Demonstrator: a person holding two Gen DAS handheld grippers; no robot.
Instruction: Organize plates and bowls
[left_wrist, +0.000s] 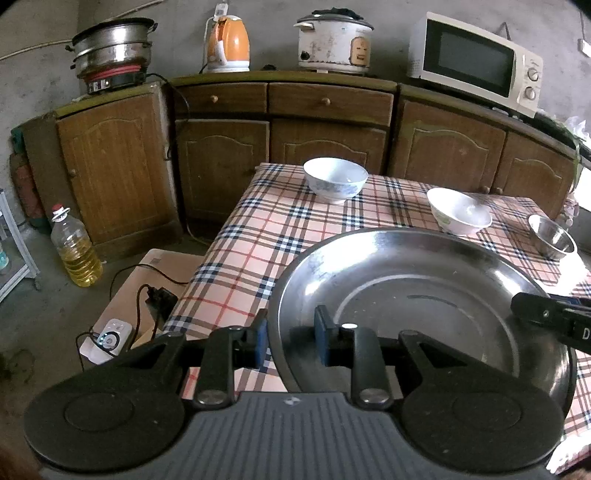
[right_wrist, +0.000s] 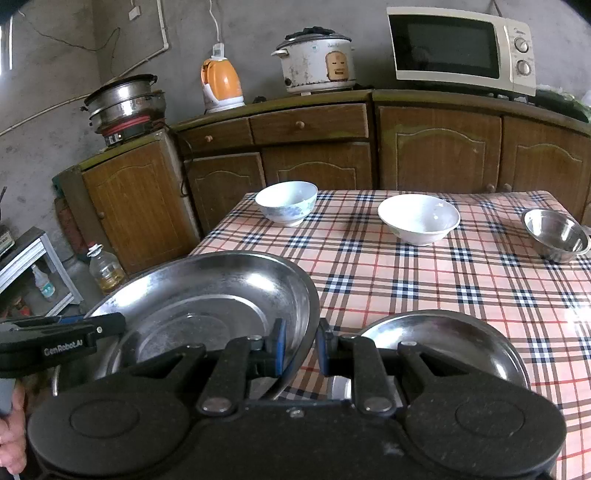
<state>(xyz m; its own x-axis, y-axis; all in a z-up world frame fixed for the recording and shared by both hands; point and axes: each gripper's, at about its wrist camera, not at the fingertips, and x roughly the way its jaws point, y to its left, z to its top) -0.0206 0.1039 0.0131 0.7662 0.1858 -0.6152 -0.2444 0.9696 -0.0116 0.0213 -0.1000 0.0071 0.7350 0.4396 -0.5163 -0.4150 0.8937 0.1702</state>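
Left wrist view: my left gripper is nearly closed, blue pads pinching the near-left rim of the big steel plate — one pad outside the rim, one inside. The plate sits tilted over the near left part of the checked tablecloth. My right gripper comes in from the right edge and meets the plate's right rim; only its black tip shows here. Beyond the plate: blue-patterned bowl at the far edge of the table, white bowl right of it, small steel bowl further right near the table edge, all apart from each other. Right wrist view: right gripper is also almost shut, pads clamped on the right rim of the same big steel plate, which is raised off the cloth on that side. Left gripper grips the opposite rim at left — so both hold one plate. A second steel plate lies flat on the tablecloth just right of my fingers. The three bowls stand in a row across the far side: blue-patterned bowl, white bowl, small steel bowl.
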